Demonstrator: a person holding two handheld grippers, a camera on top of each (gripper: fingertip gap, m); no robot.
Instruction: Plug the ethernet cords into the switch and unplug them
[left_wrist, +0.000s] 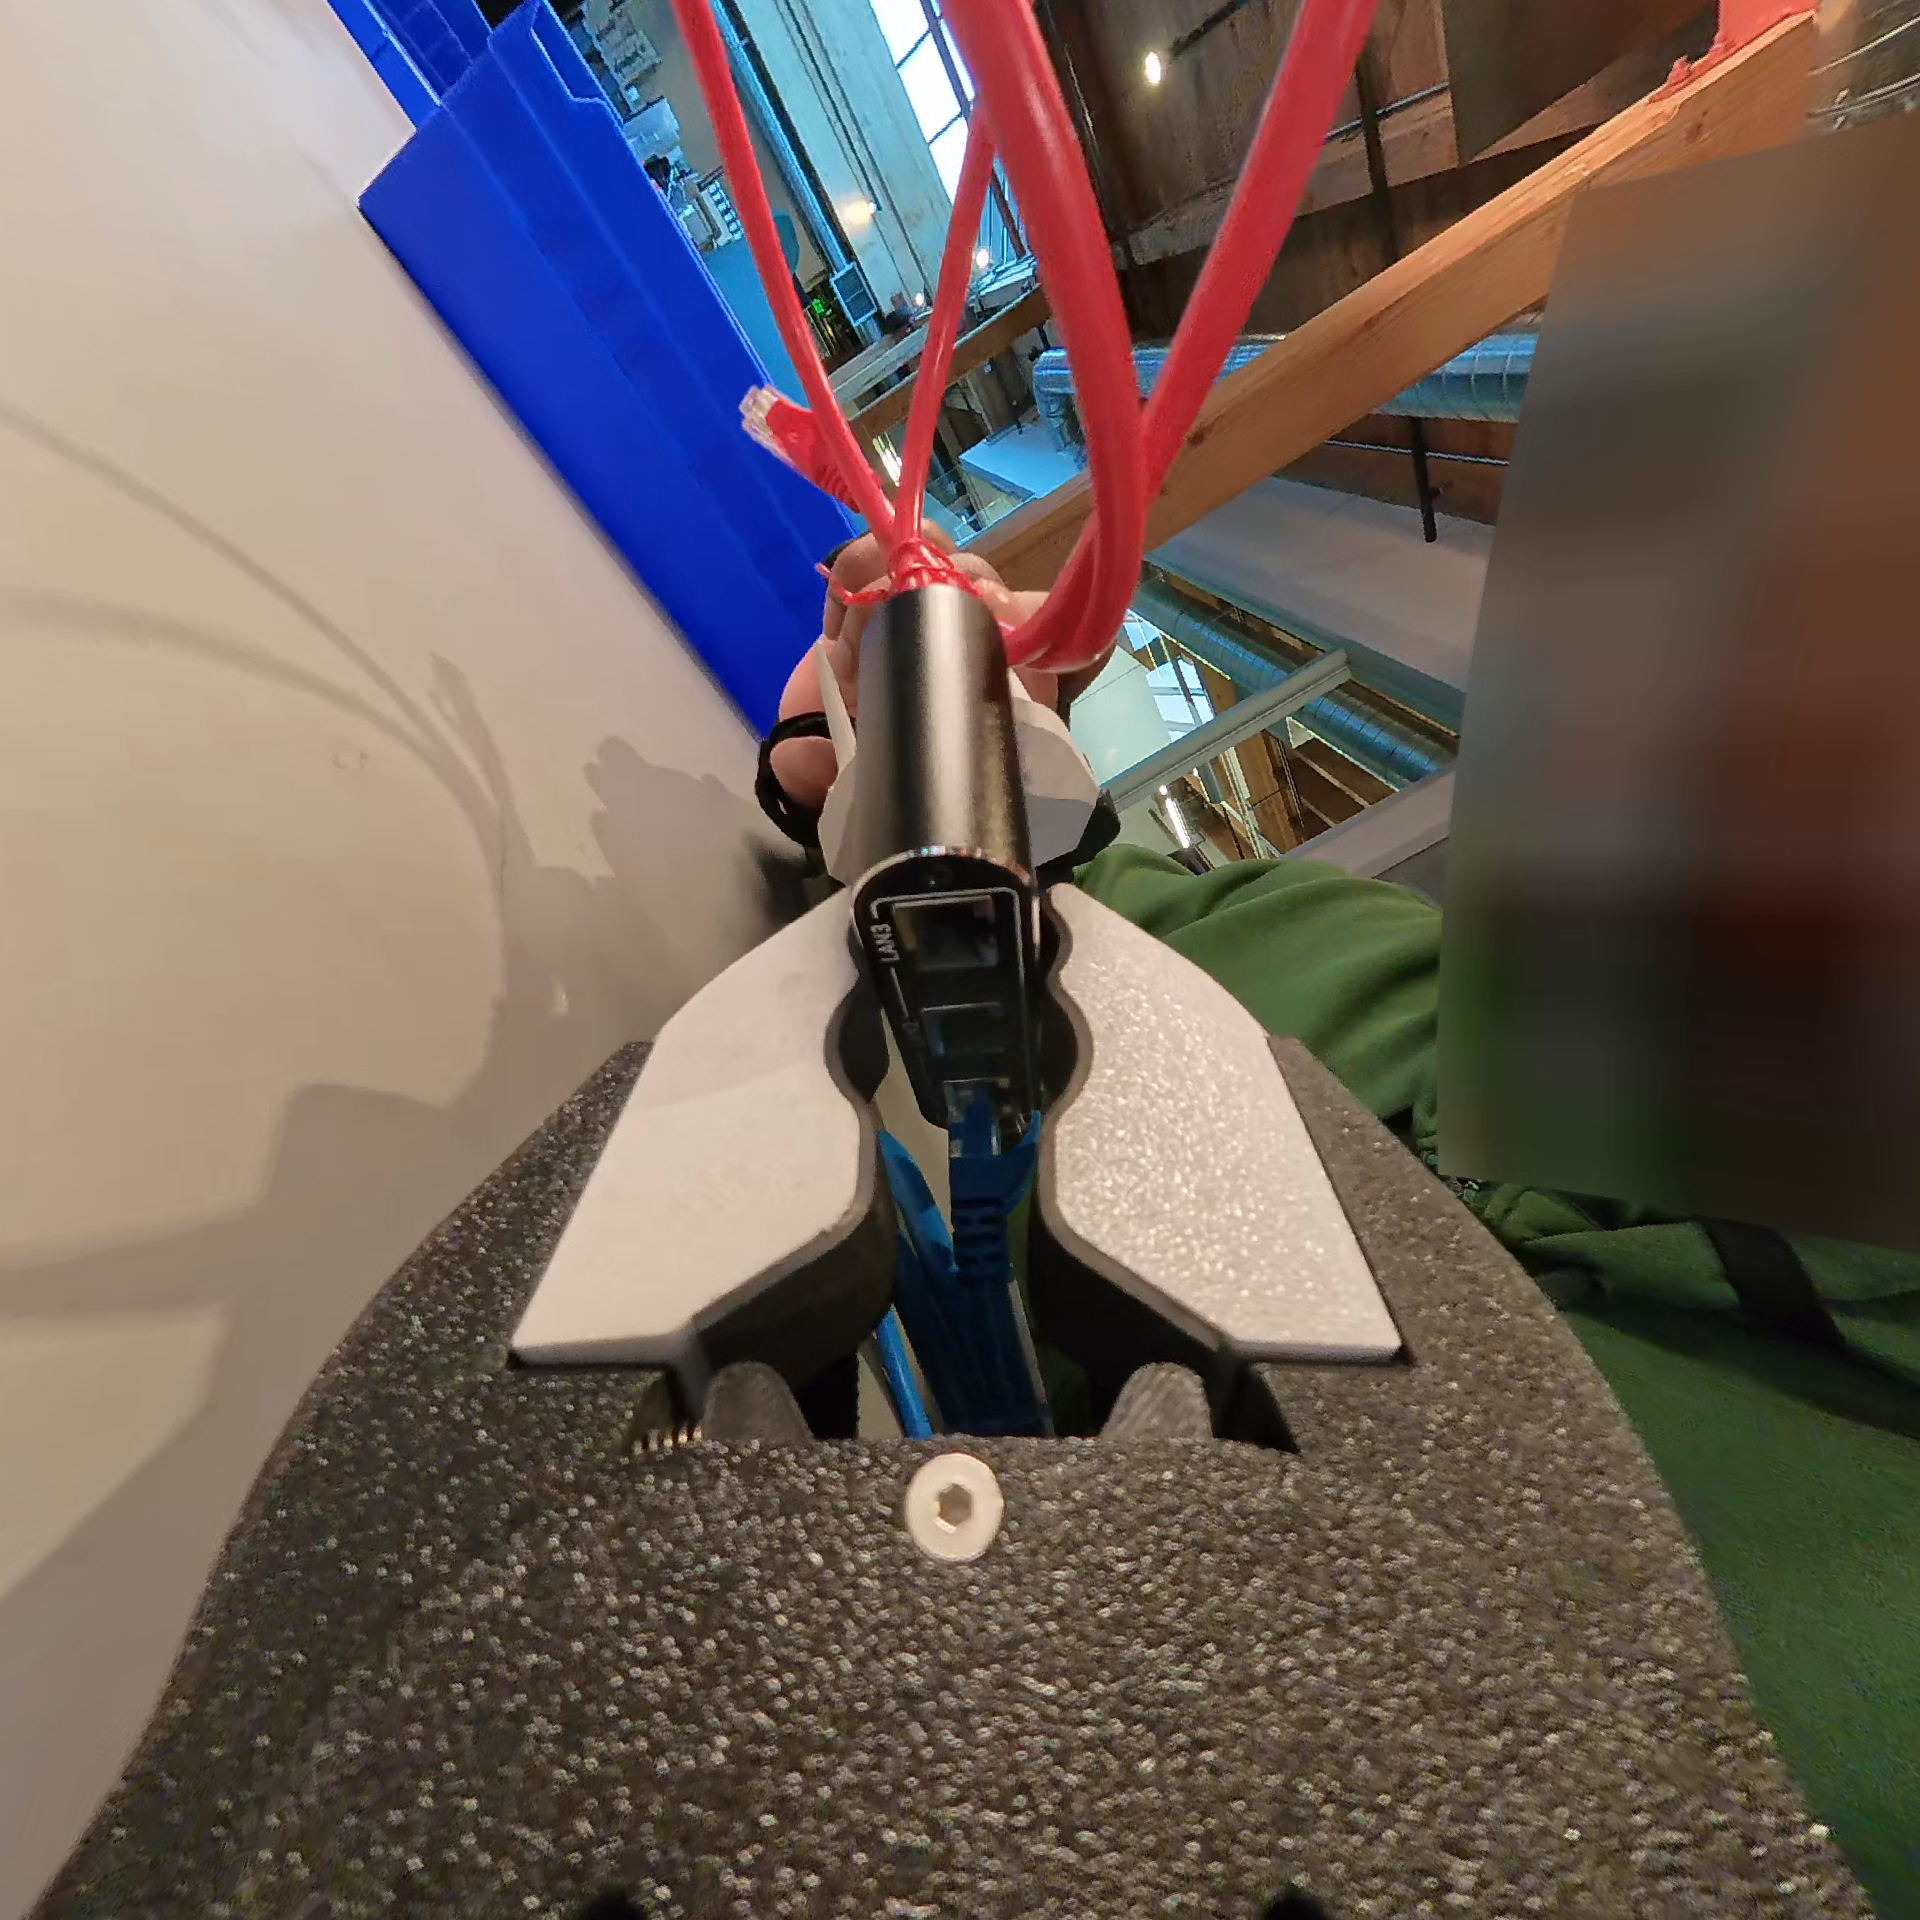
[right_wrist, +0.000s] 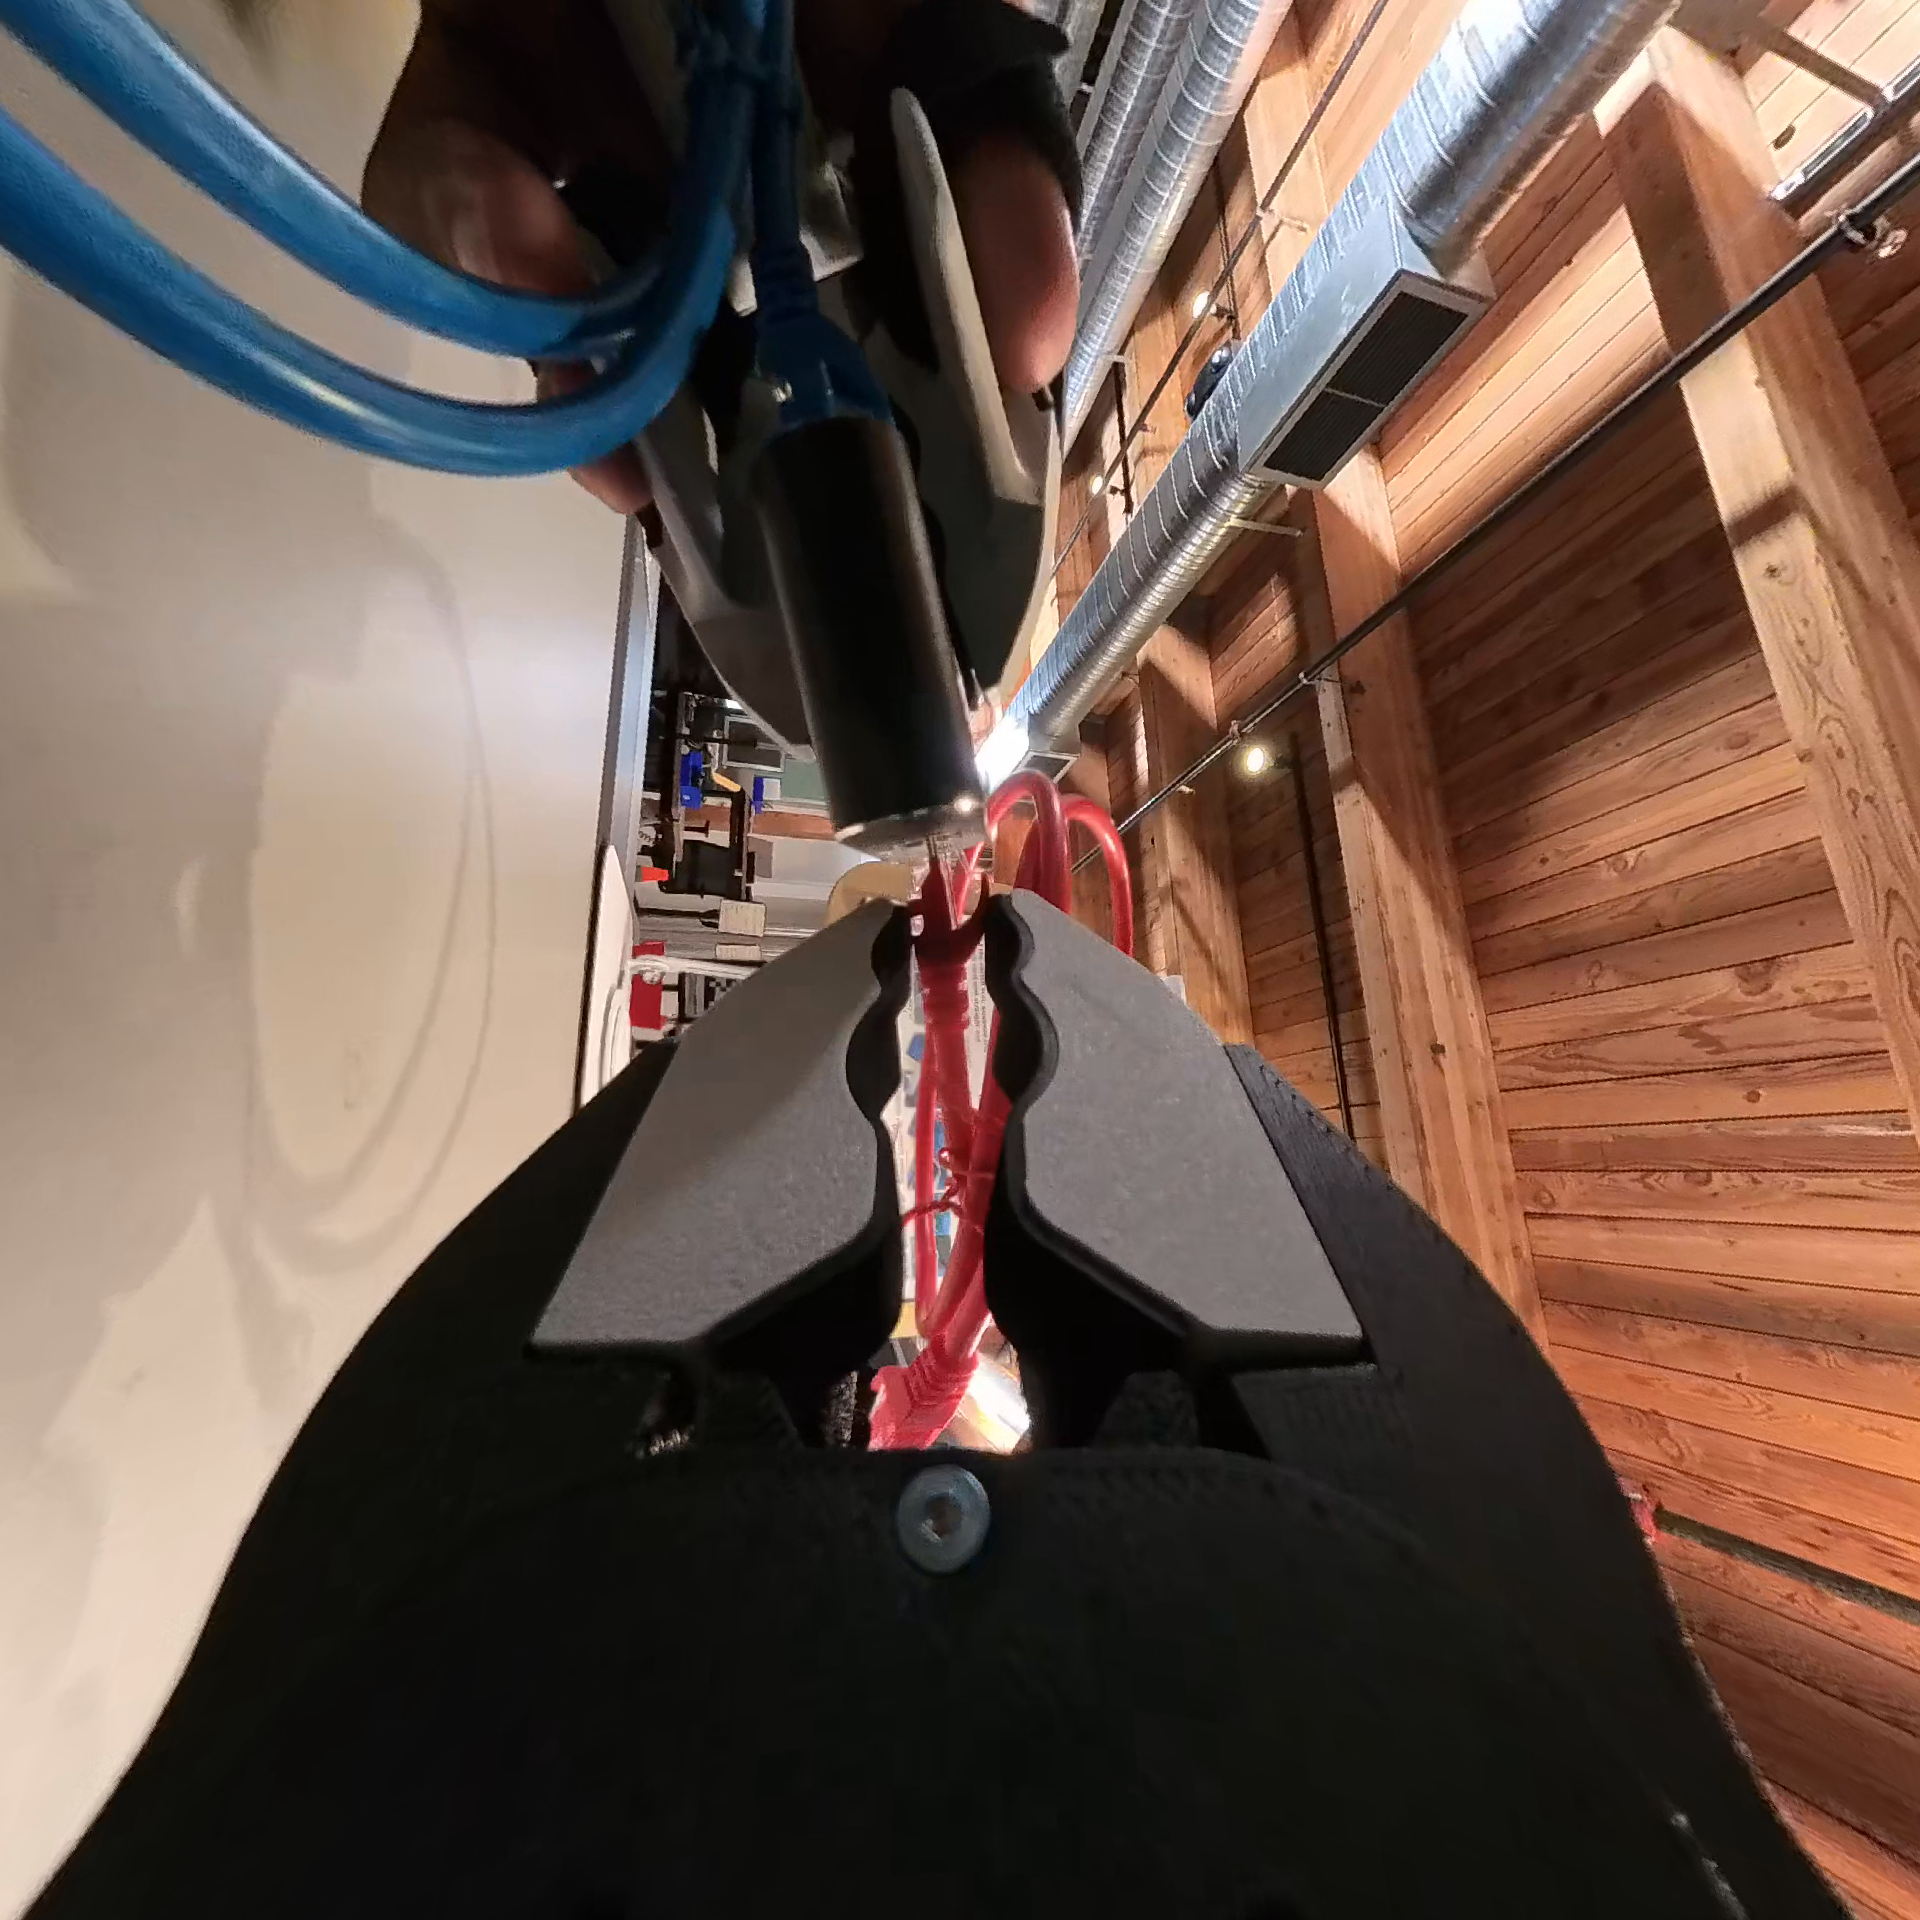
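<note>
My left gripper (left_wrist: 951, 914) is shut on the black switch (left_wrist: 935, 727), which points away from me with its port face toward the camera. A blue ethernet cord (left_wrist: 977, 1195) is plugged into the lowest port; the two ports above are empty. Red cord loops (left_wrist: 1091, 312) rise from the switch's far end. My right gripper (right_wrist: 948, 914) is shut on the red cord's plug boot (right_wrist: 945, 997). The plug's clear tip meets the end face of the switch (right_wrist: 873, 623); how deep it sits I cannot tell. Blue cord loops (right_wrist: 312, 312) hang at upper left.
The red cord's loose plug (left_wrist: 774, 416) dangles beside the loops and shows between my right fingers (right_wrist: 914, 1392). A white surface (left_wrist: 208, 727) and blue bins (left_wrist: 582, 260) lie to the left. A person's green garment (left_wrist: 1351, 987) is at right. A hand (right_wrist: 1018, 260) holds the left gripper. My two grippers' fingertips are within a few centimetres of each other.
</note>
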